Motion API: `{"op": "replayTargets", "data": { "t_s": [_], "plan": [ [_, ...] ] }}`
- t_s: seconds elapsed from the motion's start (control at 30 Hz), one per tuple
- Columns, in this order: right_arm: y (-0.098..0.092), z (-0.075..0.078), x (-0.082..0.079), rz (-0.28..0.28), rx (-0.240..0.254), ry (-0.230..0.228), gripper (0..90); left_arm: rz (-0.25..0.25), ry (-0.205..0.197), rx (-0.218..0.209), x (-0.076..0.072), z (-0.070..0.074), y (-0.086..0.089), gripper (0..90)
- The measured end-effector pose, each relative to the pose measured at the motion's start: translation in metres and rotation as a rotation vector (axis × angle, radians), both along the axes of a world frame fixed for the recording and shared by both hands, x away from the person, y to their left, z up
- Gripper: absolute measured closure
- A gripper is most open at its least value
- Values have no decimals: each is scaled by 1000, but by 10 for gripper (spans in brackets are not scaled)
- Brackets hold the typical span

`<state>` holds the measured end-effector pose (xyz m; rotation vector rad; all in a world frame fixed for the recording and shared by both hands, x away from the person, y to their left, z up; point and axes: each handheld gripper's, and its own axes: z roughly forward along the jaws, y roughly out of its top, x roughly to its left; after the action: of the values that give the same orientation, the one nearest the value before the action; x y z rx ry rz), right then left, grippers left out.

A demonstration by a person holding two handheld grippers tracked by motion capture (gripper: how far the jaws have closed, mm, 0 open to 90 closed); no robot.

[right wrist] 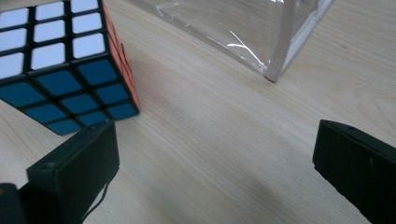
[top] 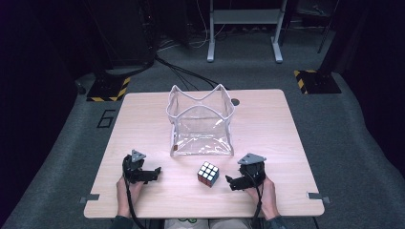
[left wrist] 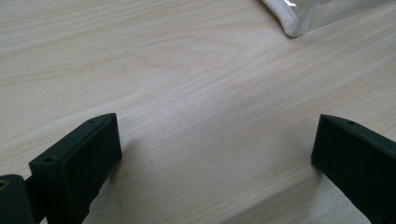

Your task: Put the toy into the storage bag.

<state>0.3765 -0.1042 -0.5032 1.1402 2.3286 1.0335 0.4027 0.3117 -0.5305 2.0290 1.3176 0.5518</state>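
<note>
Item: cube (top: 208, 173), nine-square faces, white face up, blue and orange sides seen in the right gripper view (right wrist: 60, 60). Position: on the table (top: 267, 124), near its front edge, between the two hands, just in front of the clear bag (top: 201, 121) and apart from it.

Item: bag, transparent, white-trimmed, standing open-topped at the table's middle; one lower corner seen in the left gripper view (left wrist: 292, 18), another in the right gripper view (right wrist: 273, 70).

Item: right tongs (top: 232, 182), jaws wide, holding nothing, resting low on the table. The cube lies just to their left; in their own view it sits beside the left jaw, outside the gap.

Item: left tongs (top: 155, 171), jaws wide, holding nothing, bare table between them. The cube is farther off, to their right.

Judgement: the right tongs are nearer. A cube has no long axis, so any pair of opposite faces would serve; the tongs would need to shift leftward to straddle it.
</note>
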Motion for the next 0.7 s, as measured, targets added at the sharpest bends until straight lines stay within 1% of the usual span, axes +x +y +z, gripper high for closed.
{"op": "replayTargets", "data": {
  "t_s": [0.27, 0.37, 0.53, 0.57, 0.63, 0.7],
  "plan": [
    [13, 5, -3, 40, 8, -10, 0, 2, -3, -3, 0, 0, 0, 16],
    [17, 8, -4, 49, -6, -12, 0, 4, -5, -3, 0, 0, 0, 17],
    [23, 11, -6, 72, -12, -22, 0, 3, -3, -4, 0, 0, 0, 17],
    [25, 12, -7, 63, -8, -15, 0, 3, -2, -5, 0, 0, 0, 17],
    [26, 13, -7, 82, -13, -24, 0, 3, 0, -2, 0, 0, 0, 18],
    [29, 14, -8, 89, -17, -19, 0, 4, -2, -2, 0, 0, 1, 19]
  ]
}}
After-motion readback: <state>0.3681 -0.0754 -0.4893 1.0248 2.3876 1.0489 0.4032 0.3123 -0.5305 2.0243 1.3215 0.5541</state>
